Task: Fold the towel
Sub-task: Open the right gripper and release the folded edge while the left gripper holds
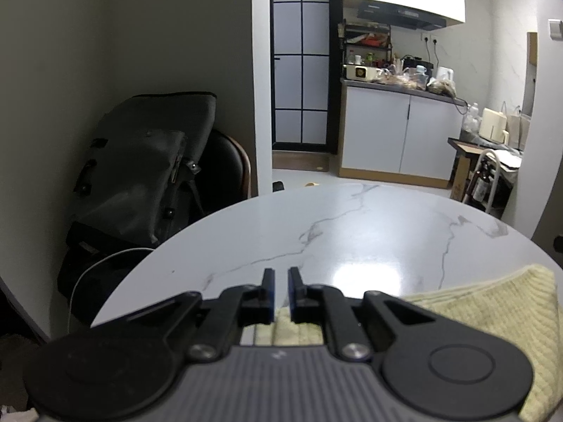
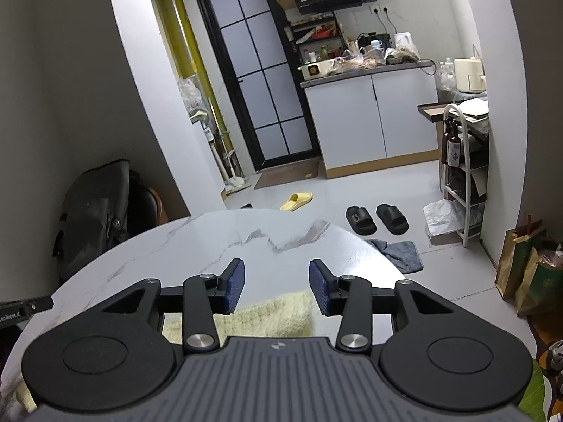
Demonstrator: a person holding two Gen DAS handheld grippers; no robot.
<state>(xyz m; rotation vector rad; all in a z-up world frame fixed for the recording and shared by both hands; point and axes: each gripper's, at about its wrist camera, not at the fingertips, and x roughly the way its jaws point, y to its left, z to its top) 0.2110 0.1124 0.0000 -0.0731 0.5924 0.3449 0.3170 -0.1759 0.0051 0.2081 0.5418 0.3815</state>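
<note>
On the marble desk [image 1: 352, 232] the yellow towel [image 1: 492, 299] lies flat under both grippers, left gripper [image 1: 280, 293] barely parted, right gripper [image 2: 276, 286] spread wide, neither pinching anything, so probably they've let go to leave a fold lying.

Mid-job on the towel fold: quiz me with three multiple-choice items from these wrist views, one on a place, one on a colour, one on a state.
1. Where does the towel lie?
A. on the marble table
B. on the floor
C. over the chair

2. What colour is the towel?
A. pale yellow
B. red
C. black

3. How does the right gripper stand?
A. clamped on the towel
B. open, holding nothing
C. shut, empty

Answers:
1 A, it rests flat on the tabletop.
2 A, both views show pale yellow cloth.
3 B, its blue pads stand apart above the towel.
</note>
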